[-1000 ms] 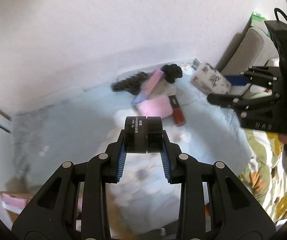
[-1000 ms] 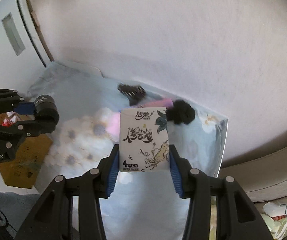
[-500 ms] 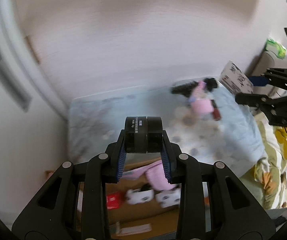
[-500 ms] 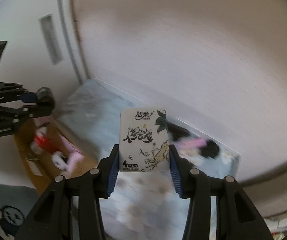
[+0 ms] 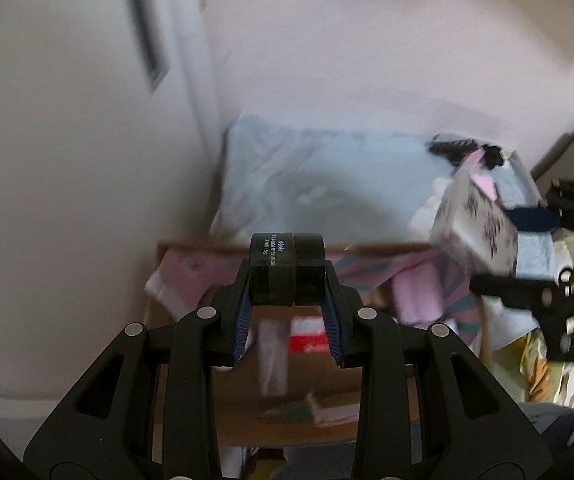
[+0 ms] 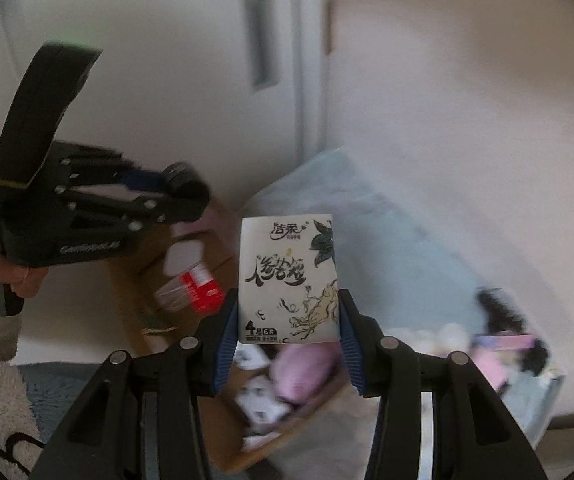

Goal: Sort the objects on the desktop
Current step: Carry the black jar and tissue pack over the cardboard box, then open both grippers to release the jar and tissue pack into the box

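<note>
Jaws: both clamped, left gripper (image 5: 287, 280) on black jar (image 5: 286, 270), right gripper (image 6: 287, 320) on tissue pack (image 6: 288, 278) | position: both held above cardboard box (image 5: 367, 412) | risk: collision if lowered together; jar bounced out if released high.

Both fisheye views are softly lit by dim, diffuse daylight, with no glare. Straight lines are bent toward the dark circular borders. The background is smeared by motion blur, while the small black cylindrical jar (image 5: 286, 268) and the white printed tissue packet (image 6: 288, 279) are rendered sharp.
</note>
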